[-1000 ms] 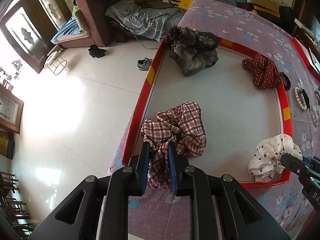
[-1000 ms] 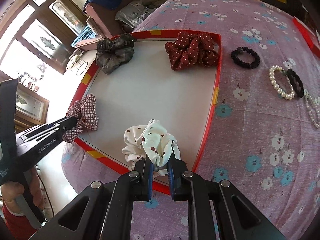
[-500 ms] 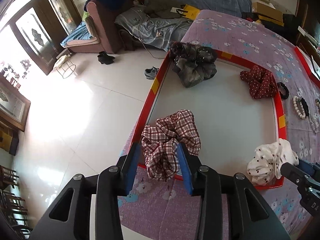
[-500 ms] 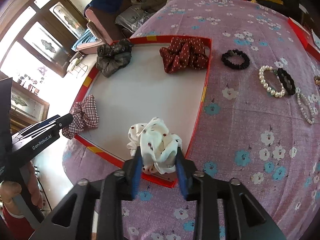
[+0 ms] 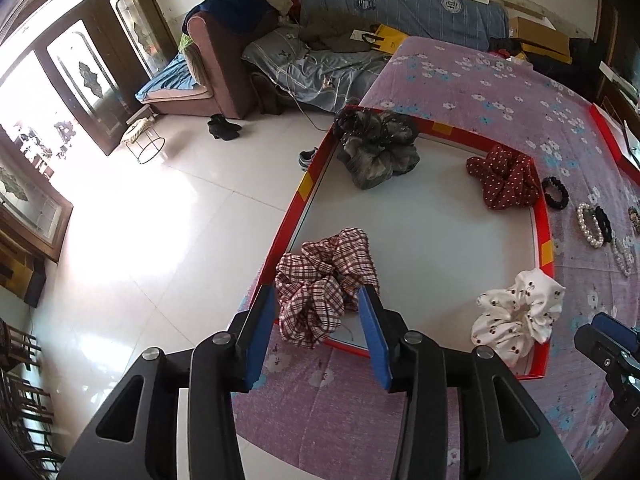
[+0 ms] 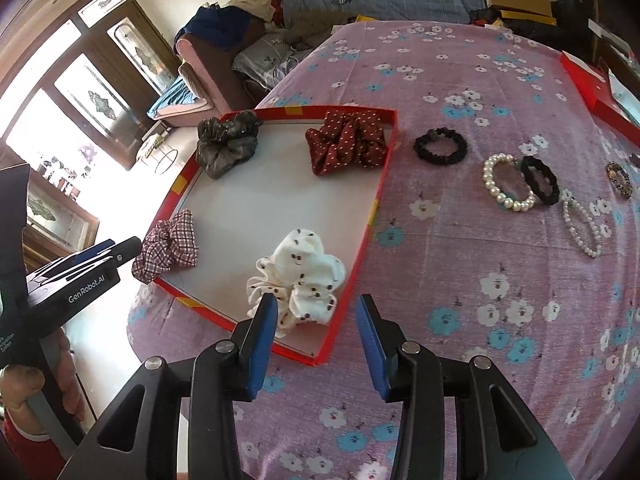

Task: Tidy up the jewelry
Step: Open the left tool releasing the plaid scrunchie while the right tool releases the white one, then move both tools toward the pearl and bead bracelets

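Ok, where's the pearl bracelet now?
In the right wrist view, the pearl bracelet lies on the floral cloth, right of the red tray, touching a black scrunchie.

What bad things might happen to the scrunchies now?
The plaid scrunchie hangs over the red tray's near rim, so it might slip out onto the bedspread. The white scrunchie also sits at the near rim, just ahead of the open right gripper, whose jaws have just been opening; a careless pull-back might snag it.
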Demonstrator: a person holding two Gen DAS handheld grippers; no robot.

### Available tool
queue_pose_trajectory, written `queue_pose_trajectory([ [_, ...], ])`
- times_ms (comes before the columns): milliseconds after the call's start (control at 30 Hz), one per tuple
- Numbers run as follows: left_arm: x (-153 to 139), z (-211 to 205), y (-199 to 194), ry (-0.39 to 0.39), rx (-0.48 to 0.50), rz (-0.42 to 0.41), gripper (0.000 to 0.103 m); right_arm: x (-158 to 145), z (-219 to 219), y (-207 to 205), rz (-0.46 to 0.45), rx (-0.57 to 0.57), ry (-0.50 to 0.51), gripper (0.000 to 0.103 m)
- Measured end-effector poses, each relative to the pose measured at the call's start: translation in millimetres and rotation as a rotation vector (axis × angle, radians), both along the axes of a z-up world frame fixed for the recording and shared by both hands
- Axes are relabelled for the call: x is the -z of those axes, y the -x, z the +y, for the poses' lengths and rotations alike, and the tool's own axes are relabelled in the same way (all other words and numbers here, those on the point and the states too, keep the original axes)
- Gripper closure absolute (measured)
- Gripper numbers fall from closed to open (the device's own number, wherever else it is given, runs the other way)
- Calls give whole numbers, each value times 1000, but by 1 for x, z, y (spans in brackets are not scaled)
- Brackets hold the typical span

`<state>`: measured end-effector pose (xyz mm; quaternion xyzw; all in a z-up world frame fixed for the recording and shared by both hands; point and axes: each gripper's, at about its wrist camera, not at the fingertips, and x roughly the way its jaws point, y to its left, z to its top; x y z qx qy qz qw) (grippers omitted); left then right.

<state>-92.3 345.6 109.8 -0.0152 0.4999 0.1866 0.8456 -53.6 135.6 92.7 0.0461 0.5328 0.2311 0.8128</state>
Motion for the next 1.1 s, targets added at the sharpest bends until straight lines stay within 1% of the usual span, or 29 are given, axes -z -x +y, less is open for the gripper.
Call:
queue_pose_trajectory([
  [667, -22, -68, 8, -41, 35, -45, 60, -8, -64, 9, -29, 26, -23, 57],
  [867, -25, -95, 6, -54, 61, -52, 59, -6, -92, 10, -25, 55, -34, 56],
  [1100, -22, -129, 0, -56, 101, -47, 58, 0, -128, 11, -12, 99, -37, 56],
])
